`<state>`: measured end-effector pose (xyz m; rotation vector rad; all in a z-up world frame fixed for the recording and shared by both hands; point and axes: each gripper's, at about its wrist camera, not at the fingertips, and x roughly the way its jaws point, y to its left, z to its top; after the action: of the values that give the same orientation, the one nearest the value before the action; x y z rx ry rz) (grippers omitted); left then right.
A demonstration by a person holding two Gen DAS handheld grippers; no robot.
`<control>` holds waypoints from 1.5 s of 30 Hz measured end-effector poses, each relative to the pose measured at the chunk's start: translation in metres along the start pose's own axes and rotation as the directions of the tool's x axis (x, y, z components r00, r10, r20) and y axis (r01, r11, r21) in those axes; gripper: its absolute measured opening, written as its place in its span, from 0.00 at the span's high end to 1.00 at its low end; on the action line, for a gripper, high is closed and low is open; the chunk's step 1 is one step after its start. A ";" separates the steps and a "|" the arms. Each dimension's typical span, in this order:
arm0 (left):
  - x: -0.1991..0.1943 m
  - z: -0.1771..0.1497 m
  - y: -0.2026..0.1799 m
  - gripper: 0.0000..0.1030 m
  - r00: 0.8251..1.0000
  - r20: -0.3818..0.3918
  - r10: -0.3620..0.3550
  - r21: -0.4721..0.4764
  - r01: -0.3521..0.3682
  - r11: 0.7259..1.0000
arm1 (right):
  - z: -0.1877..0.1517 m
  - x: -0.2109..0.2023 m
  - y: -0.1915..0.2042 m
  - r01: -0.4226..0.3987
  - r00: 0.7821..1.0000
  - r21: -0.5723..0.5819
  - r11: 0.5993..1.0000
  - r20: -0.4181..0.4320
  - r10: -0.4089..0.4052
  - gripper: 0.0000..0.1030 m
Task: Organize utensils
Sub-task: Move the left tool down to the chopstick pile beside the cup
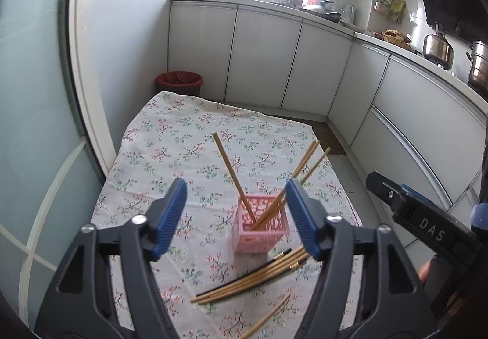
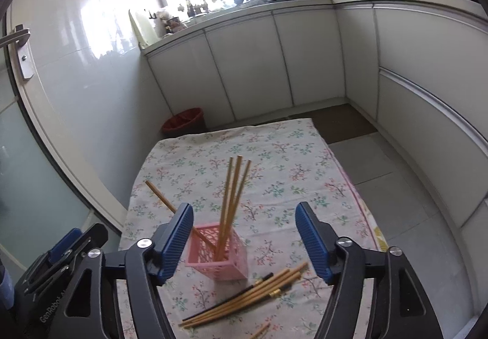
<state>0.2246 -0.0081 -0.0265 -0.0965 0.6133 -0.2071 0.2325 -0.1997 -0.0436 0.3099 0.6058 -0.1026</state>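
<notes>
A pink lattice holder (image 1: 261, 224) (image 2: 220, 251) stands on the floral tablecloth (image 1: 170, 140) (image 2: 289, 156) with several wooden chopsticks (image 1: 231, 174) (image 2: 233, 189) leaning in it. A loose bundle of wooden and black chopsticks (image 1: 253, 278) (image 2: 244, 297) lies flat in front of the holder. One more chopstick (image 1: 268, 319) (image 2: 259, 331) lies nearer the front edge. My left gripper (image 1: 236, 218) is open and empty, above and behind the holder. My right gripper (image 2: 244, 243) is open and empty, framing the holder. The right gripper's body shows at the right of the left wrist view (image 1: 427, 226).
A red bin (image 1: 180, 83) (image 2: 184, 121) stands on the floor beyond the table's far left corner. White kitchen cabinets (image 1: 265, 61) (image 2: 250, 64) run along the back and right. A glass door (image 1: 30, 95) is at the left. Pots (image 1: 436, 48) sit on the counter.
</notes>
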 end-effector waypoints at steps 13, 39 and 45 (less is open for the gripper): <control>-0.006 -0.053 -0.012 0.20 0.986 -0.167 -0.004 0.124 0.025 0.992 | -0.087 -0.039 -0.058 0.087 0.992 0.031 0.996 -0.095 -0.083 0.13; 0.090 -0.133 -0.095 0.21 0.691 -0.723 0.008 0.380 0.388 0.840 | -0.163 -0.020 -0.166 -0.026 0.926 0.390 0.920 -0.339 0.169 0.13; 0.118 -0.145 -0.119 0.47 0.631 -0.772 0.079 0.438 0.437 0.786 | -0.163 -0.014 -0.179 -0.014 0.920 0.437 0.899 -0.347 0.183 0.13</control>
<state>0.2145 -0.1545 -0.1928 0.5914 1.3755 -0.6715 0.0995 -0.3179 -0.2084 0.8028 0.9544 -0.0750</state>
